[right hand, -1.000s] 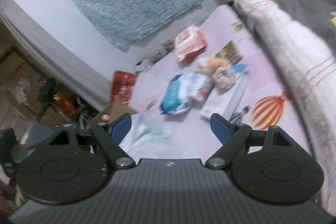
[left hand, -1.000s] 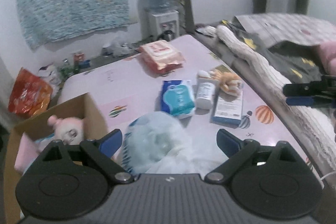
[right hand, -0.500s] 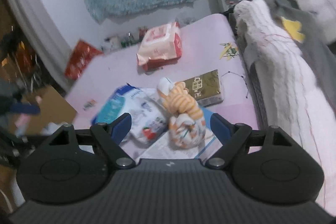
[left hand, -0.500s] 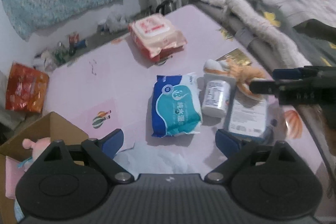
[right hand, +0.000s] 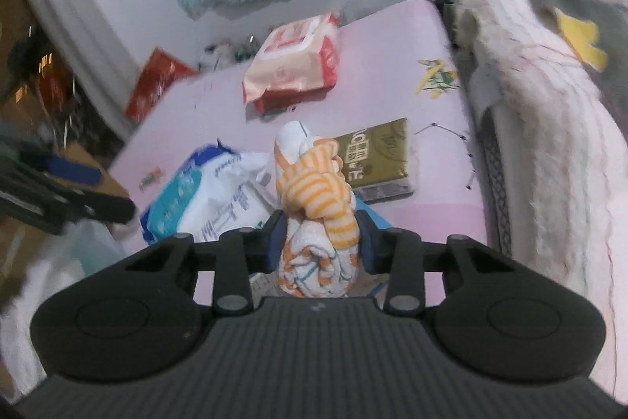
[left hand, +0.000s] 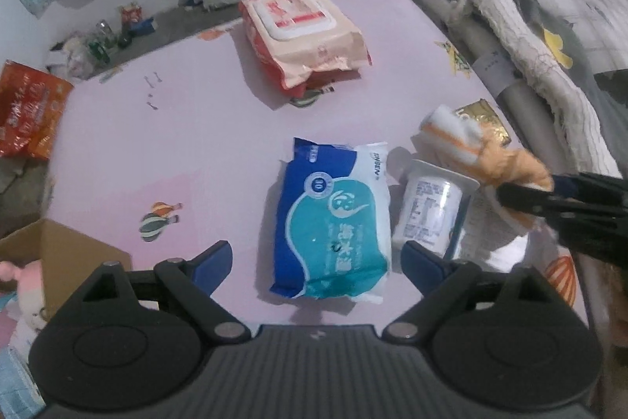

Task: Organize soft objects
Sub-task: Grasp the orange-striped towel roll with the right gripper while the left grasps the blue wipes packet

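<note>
2 wipe packs lie on the pink table (left hand: 196, 128): 1 blue pack (left hand: 333, 222), 1 red pack (left hand: 302, 34). Right gripper (right hand: 320, 238), jaws just closing, clamps 1 striped cloth bundle (right hand: 318, 195); left gripper (left hand: 316, 258) spread apart, empty.

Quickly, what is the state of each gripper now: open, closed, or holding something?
Left gripper: open, holding nothing, above the blue wipes pack.
Right gripper: jaws have just been closing, now shut on the orange striped cloth bundle.
</note>
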A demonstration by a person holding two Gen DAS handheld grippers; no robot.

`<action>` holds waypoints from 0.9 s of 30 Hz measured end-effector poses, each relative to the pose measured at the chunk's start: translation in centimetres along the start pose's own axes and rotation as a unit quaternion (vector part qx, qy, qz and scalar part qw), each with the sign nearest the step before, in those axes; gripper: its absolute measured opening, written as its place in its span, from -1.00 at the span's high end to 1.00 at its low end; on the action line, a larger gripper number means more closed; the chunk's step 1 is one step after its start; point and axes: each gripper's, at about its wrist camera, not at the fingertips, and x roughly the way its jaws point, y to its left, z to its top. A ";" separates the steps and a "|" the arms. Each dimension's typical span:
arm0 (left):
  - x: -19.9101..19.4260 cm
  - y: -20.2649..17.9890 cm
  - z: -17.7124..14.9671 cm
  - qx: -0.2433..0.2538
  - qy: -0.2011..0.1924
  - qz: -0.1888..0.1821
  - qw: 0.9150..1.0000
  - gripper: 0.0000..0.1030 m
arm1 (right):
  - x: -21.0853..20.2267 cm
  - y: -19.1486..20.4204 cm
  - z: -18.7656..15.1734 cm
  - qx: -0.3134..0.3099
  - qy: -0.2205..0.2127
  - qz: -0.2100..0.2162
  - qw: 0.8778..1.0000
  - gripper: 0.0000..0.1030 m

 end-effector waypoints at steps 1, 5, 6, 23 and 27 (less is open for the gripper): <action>0.5 -0.1 0.3 -0.002 0.006 0.000 1.000 -0.82 | -0.6 -0.4 -0.2 0.020 -0.008 0.007 1.000 0.31; 2.2 -0.4 1.3 -0.004 0.025 0.000 1.000 -0.83 | -3.0 -1.9 -1.0 0.091 -0.033 0.043 0.994 0.31; 2.7 -0.6 1.5 -0.004 0.030 -0.002 1.000 -0.83 | -3.5 -2.1 -1.2 0.098 -0.036 0.050 0.993 0.31; 7.8 1.4 2.6 -0.092 0.090 -0.037 0.991 -0.72 | -3.8 -2.0 -2.8 0.132 -0.030 0.112 0.985 0.30; 7.9 1.3 2.5 -0.110 0.090 -0.042 0.989 -0.53 | -3.1 -1.9 -3.1 0.140 -0.023 0.117 0.983 0.29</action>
